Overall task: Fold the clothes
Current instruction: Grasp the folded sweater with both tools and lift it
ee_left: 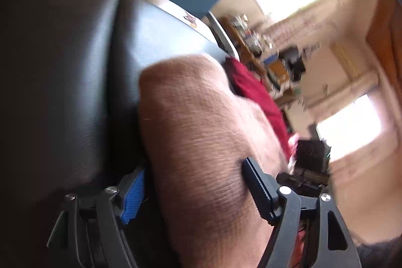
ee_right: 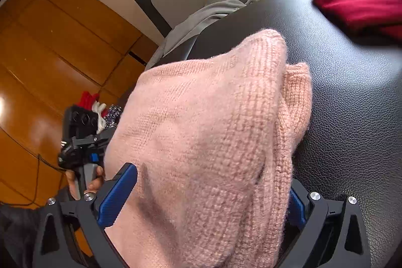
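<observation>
Pink knit (ee_right: 213, 137) fills both grippers, red cloth (ee_right: 356, 1) nearby – grey garment (ee_right: 201, 16) behind

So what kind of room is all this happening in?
Probably a lived-in home room, perhaps a bedroom or study. Clothes lie on a black leather-look surface: a pink knitted sweater, a dark red garment. There are orange wooden cupboard doors and blurred cluttered shelves.

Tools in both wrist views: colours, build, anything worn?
Both tools are black linkage frames with silver screw heads. The right tool has ribbed blue pads. The left tool shows one blue pad and one black ribbed face. A dark sleeve shows.
</observation>
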{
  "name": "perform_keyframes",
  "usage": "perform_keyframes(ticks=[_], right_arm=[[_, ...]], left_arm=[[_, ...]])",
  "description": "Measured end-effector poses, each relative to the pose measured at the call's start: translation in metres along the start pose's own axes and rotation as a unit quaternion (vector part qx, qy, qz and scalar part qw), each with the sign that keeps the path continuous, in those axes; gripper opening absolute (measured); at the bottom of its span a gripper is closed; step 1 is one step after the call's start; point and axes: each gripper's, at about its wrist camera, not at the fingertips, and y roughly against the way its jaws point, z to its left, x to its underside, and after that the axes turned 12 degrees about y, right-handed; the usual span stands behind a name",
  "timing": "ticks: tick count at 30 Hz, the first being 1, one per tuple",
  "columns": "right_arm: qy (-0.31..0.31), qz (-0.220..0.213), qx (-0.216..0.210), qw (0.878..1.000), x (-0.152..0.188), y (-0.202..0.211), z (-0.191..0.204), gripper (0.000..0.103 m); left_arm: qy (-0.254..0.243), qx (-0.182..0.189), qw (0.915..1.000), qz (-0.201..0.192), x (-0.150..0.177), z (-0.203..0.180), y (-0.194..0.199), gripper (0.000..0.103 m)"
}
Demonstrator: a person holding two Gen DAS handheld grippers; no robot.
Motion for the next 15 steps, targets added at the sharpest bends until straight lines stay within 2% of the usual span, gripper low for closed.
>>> perform_keyframes(ticks=[1,3,5,6,7,8,12,15], right_arm=[[0.013,0.008,0.007,1.000,-0.001,-0.002,0.003,0.103],[0.032,0.021,0.028,0.999,-0.002,-0.004,0.011,0.100],[0.035,0.030,0.062,0.997,-0.003,-0.005,0.017,0.090],[0.037,0.034,0.069,0.996,-0.002,-0.003,0.018,0.082],[0.039,0.037,0.072,0.996,-0.001,-0.001,0.019,0.079],[0.046,0.041,0.071,0.996,0.000,-0.001,0.023,0.075],[0.090,0.059,0.048,0.993,0.000,-0.020,0.064,0.056],[0.102,0.051,0.001,0.993,-0.008,-0.040,0.098,0.047]], left_arm=[[-0.006,-0.005,1.0000,0.001,0.001,-0.003,-0.001,0.088],[0.001,-0.002,1.0000,0.001,0.005,-0.002,0.002,0.084],[0.009,0.000,1.0000,0.001,0.008,-0.002,0.006,0.067],[0.013,0.001,0.9999,0.002,0.010,-0.001,0.007,0.064],[0.017,0.002,0.9999,0.002,0.012,-0.001,0.009,0.060],[0.016,0.000,0.9999,-0.004,0.017,-0.001,0.017,0.056],[0.009,-0.008,0.9990,-0.044,0.043,0.000,0.065,0.052],[0.020,0.002,0.9960,-0.087,0.056,0.007,0.118,0.050]])
